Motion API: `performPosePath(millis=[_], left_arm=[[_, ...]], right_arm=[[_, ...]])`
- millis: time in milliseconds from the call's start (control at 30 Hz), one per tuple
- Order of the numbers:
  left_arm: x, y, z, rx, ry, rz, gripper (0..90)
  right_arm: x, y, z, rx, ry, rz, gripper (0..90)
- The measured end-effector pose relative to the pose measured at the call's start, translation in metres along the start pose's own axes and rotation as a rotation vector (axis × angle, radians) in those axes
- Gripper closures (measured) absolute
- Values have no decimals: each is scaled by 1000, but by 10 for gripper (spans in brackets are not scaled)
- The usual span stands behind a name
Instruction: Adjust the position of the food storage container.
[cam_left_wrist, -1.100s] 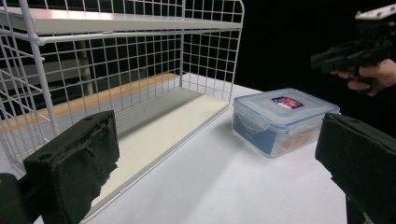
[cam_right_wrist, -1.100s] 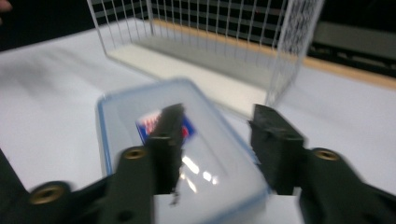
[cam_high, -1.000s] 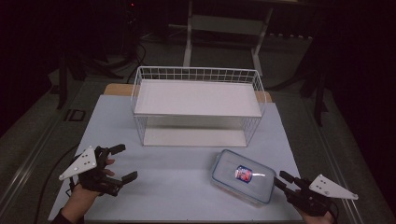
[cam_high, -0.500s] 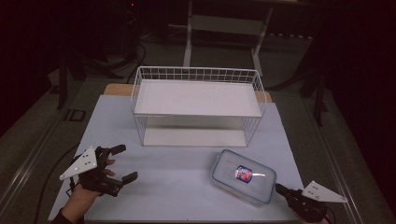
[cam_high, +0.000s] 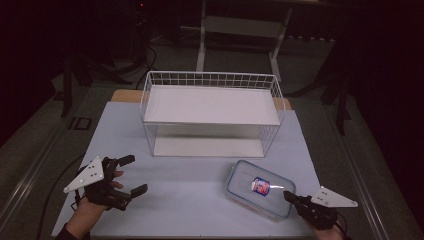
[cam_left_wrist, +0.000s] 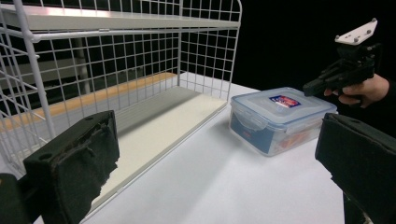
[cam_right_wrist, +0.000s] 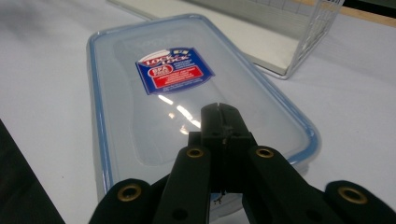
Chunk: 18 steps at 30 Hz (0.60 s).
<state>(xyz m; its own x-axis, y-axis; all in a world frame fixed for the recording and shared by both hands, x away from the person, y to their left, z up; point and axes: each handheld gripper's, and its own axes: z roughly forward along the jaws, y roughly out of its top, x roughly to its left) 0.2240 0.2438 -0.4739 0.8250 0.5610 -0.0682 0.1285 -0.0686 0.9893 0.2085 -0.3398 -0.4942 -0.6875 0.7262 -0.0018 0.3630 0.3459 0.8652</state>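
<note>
A clear plastic container (cam_high: 257, 190) with a blue-rimmed lid and a red-and-blue label lies on the white table at the front right. My right gripper (cam_high: 288, 195) is shut with nothing between its jaws. Its tip points over the lid's near right end (cam_right_wrist: 219, 109). In the left gripper view it hangs just above the box's far end (cam_left_wrist: 312, 87), apart from the lid. My left gripper (cam_high: 135, 174) stands open and empty at the front left, and its wide jaws frame the container (cam_left_wrist: 280, 116).
A white wire rack (cam_high: 210, 100) with an upper shelf and a lower board stands at the back middle of the table (cam_high: 190, 180). Its lower board (cam_left_wrist: 168, 112) lies close to the box's left. The table's front edge is near both hands.
The right gripper's jaws have closed together with nothing in them, and that hand has drawn slightly toward the table's front edge. The left gripper and the container have stayed where they were.
</note>
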Motion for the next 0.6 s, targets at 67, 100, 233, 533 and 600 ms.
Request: performPosePath(millis=[67, 100, 233, 533, 600], left_arm=[[0, 0, 0, 3, -1, 2, 0], [0, 0, 0, 5, -2, 2, 0], [-1, 0, 2, 11, -6, 7, 0], [-1, 0, 3, 10, -8, 6, 0], [-1, 0, 3, 12, -9, 8, 0]], right_arm=[[-4, -3, -7, 0, -30, 8, 900], [-7, -6, -12, -4, -50, 19, 900], [-18, -23, -17, 21, -85, 75, 900], [-21, -28, -7, 36, -73, 103, 900], [-21, -25, -3, 38, -67, 96, 900]])
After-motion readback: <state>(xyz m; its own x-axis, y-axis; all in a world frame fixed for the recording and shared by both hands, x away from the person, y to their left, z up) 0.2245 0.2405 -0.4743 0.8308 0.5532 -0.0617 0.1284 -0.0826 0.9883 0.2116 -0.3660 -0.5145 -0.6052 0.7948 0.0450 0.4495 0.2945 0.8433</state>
